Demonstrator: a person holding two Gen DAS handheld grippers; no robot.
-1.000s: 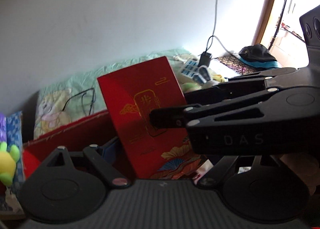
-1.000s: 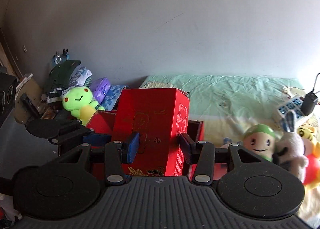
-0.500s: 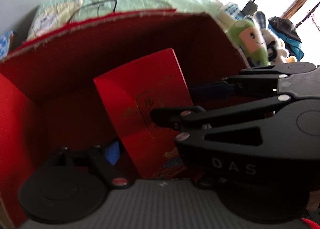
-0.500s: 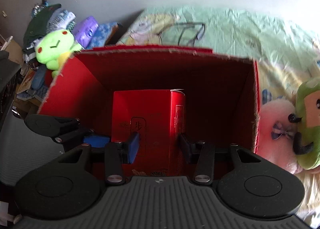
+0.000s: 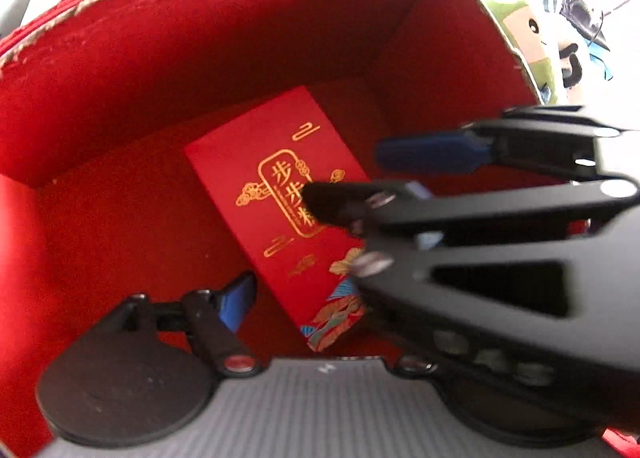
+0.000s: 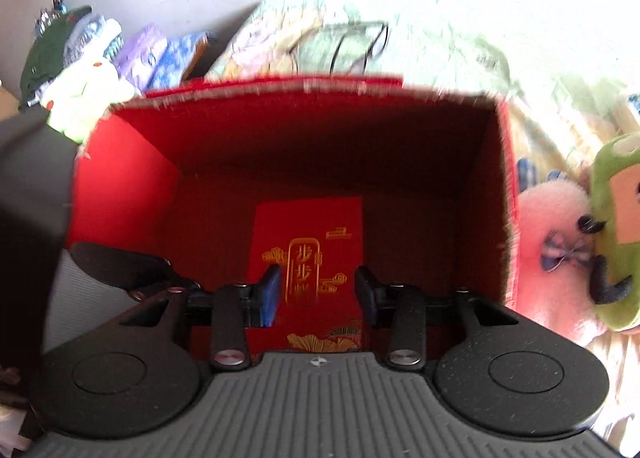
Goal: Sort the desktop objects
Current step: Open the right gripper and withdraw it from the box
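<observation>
A small red carton with gold print lies flat on the floor of a big open red cardboard box. My right gripper hovers over the carton's face. Its jaws are closing, and the blue pads touch nothing. My left gripper points down at the carton's near end, with its jaws closing too. Its left pad stands clear of the carton's edge. The right gripper's body hides the left gripper's other finger.
A green block-headed plush and a pink plush lean against the box's right wall. A lime plush and patterned packs sit at the left. Spectacles lie on the mint sheet behind the box.
Both grippers came down into the red box with the carton upright between them. The carton now lies flat on the box floor, out of both jaws. Both views tipped downward.
</observation>
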